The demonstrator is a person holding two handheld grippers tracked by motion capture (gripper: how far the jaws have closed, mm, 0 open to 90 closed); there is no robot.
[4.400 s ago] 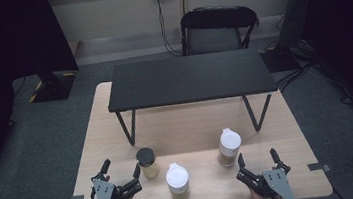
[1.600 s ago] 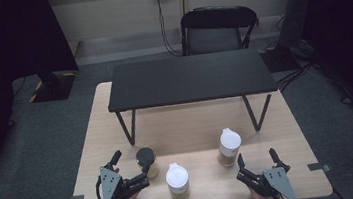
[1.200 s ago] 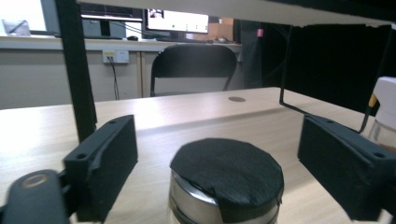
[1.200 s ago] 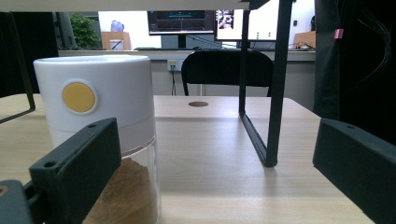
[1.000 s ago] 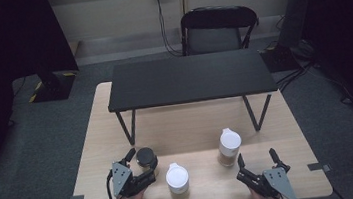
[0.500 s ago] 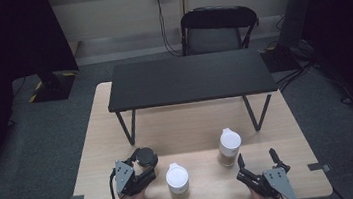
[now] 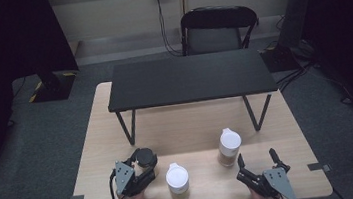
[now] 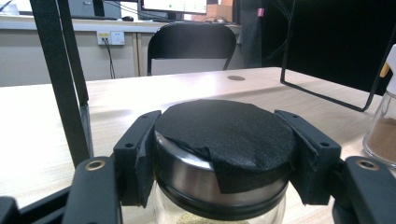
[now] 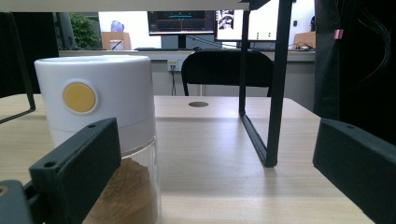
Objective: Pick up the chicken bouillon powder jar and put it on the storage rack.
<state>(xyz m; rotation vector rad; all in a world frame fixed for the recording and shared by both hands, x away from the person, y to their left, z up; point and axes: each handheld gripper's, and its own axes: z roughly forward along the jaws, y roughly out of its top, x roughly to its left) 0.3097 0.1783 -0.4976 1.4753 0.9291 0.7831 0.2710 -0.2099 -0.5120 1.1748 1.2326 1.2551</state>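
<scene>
On a light wooden table (image 7: 197, 122) in a dim room, the left gripper (image 8: 219, 154) has just closed, clamping the black-lidded glass jar (image 8: 224, 149). Right of it stands a white-capped jar (image 7: 177, 181); the right gripper (image 9: 215, 158) gapes wide, a white-capped jar of brown powder (image 9: 105, 140) just ahead-left.

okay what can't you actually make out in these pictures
- Black-lidded jar: left gripper view; its contents and base are cut off by the bottom edge, its sides covered by the left gripper pads.
- Right jar: right gripper view; base cut off below.
- Middle jar: high view; contents too small to tell.
</scene>
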